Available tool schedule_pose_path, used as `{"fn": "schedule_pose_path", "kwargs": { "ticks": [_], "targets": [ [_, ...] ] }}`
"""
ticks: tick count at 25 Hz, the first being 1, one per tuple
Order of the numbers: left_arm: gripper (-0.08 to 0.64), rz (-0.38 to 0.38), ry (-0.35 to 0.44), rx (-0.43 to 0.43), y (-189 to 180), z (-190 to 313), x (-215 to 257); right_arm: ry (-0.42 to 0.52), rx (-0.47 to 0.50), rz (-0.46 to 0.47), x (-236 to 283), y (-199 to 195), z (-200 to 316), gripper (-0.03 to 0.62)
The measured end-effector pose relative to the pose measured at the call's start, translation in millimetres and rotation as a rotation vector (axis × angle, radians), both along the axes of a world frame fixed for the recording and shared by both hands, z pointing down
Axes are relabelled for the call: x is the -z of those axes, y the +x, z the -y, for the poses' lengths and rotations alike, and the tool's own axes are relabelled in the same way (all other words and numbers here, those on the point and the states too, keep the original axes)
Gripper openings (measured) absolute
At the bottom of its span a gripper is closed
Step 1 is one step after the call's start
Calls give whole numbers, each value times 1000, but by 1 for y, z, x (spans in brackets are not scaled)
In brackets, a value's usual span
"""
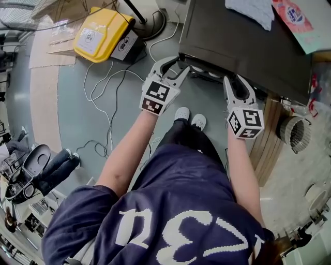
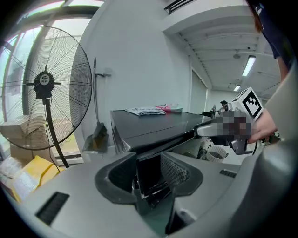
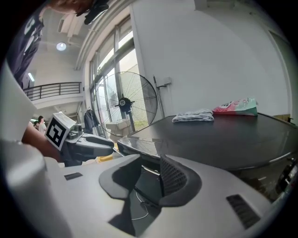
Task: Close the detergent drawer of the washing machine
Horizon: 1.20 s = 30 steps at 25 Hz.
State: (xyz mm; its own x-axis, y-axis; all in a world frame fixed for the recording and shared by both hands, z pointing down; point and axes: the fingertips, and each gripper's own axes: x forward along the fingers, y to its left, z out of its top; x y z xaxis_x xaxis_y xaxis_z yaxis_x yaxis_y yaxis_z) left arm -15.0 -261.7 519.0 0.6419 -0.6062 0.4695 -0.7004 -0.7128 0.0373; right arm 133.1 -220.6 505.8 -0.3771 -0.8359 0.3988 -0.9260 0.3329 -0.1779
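Observation:
The washing machine (image 1: 243, 44) has a dark top and stands at the upper right of the head view. Its detergent drawer (image 1: 204, 72) juts out from the front edge, with pale compartments showing. My left gripper (image 1: 177, 64) is at the drawer's left end, jaws spread wide. In the left gripper view a dark panel (image 2: 149, 174) fills the gap between the jaws, and I see no pad pressing on it. My right gripper (image 1: 235, 83) points at the machine's front, right of the drawer. Its jaws stand partly apart, with a dark panel (image 3: 146, 181) behind the gap.
A yellow case (image 1: 101, 32) and loose cables (image 1: 111, 98) lie on the floor to the left. A standing fan (image 2: 44, 88) is beyond the machine. A folded cloth (image 1: 251, 11) and a pink packet (image 1: 292, 15) rest on its top. A ribbed hose (image 1: 295, 132) is at its right.

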Motion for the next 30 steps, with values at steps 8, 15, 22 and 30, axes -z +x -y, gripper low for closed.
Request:
{"fn": "schedule_pose_path", "kwargs": {
  "ticks": [8,15,22,30],
  "targets": [
    [169,-20,18,20,-2,-2,1,36,14,-56,2,3,-4,143],
    [28,37,82,32,-10,-19,13,98,-42,-98,23,15,-23,17],
    [20,27,60,26,11,-18,2,18,-8,-90,1,1,-19,17],
    [20,27,64,49,13,-10,-1,9,-9,-101,-3,-3,-12,15]
  ]
}}
